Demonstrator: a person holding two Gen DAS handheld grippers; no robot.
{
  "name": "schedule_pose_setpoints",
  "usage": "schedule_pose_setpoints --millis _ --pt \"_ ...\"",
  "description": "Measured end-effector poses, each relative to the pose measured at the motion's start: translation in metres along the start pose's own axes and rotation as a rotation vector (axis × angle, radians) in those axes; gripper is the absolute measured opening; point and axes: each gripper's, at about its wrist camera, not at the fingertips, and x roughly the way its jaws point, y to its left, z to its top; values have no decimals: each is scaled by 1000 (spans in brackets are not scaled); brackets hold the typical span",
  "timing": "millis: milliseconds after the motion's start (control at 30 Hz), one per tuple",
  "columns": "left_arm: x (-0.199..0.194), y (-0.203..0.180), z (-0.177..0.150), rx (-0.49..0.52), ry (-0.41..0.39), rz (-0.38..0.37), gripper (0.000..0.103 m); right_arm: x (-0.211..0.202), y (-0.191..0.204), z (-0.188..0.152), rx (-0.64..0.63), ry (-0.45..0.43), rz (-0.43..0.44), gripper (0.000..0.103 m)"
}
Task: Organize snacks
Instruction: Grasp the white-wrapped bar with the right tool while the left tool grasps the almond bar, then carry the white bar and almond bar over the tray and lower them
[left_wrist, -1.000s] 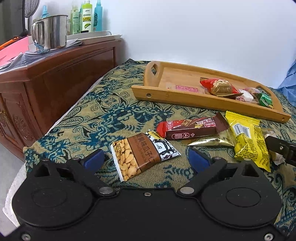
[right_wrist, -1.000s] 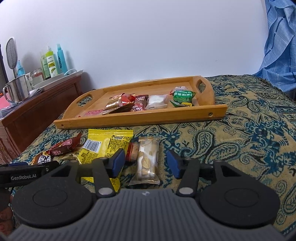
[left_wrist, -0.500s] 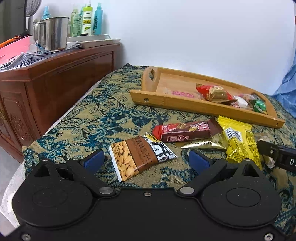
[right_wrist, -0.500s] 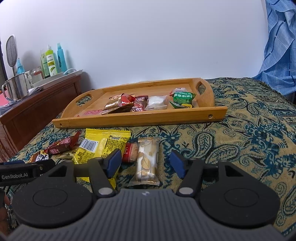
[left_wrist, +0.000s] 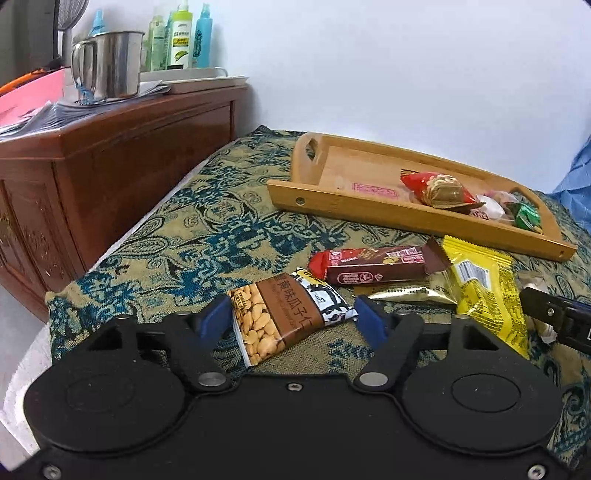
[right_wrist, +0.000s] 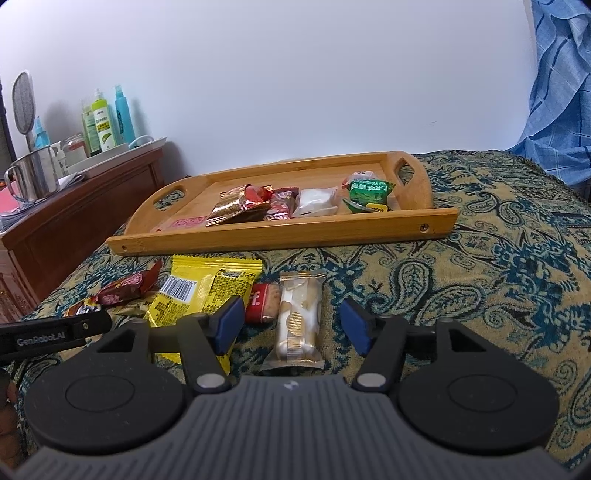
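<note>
My left gripper (left_wrist: 293, 317) is open, its blue pads on either side of a brown nut packet (left_wrist: 284, 317) lying on the patterned cloth. Beyond it lie a red-brown bar (left_wrist: 373, 266), a gold wrapper (left_wrist: 406, 295) and a yellow packet (left_wrist: 487, 291). My right gripper (right_wrist: 293, 325) is open around a clear wafer packet (right_wrist: 297, 321); a small red biscuit pack (right_wrist: 262, 304) and the yellow packet (right_wrist: 199, 291) lie to its left. The wooden tray (right_wrist: 280, 236) behind holds several snacks. The tray also shows in the left wrist view (left_wrist: 354, 206).
A dark wooden cabinet (left_wrist: 110, 155) stands left of the bed, with a steel mug (left_wrist: 107, 66), papers and bottles (left_wrist: 181, 37) on top. A blue cloth (right_wrist: 557, 85) hangs at the right. The white wall is behind the tray.
Both grippers have dropped lower and moved forward onto their packets. The left jaws have narrowed around the nut packet. The right jaws have widened slightly around the wafer packet.
</note>
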Motion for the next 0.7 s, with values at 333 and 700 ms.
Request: schedule_pose_setpoints --millis 333,700 --pt "-10 -9 0 30 -39 -4 62 -2 3 0 -4 16 1 25" --pt "-28 -17 7 40 -126 -7 60 -14 -2 6 33 -27 1 25"
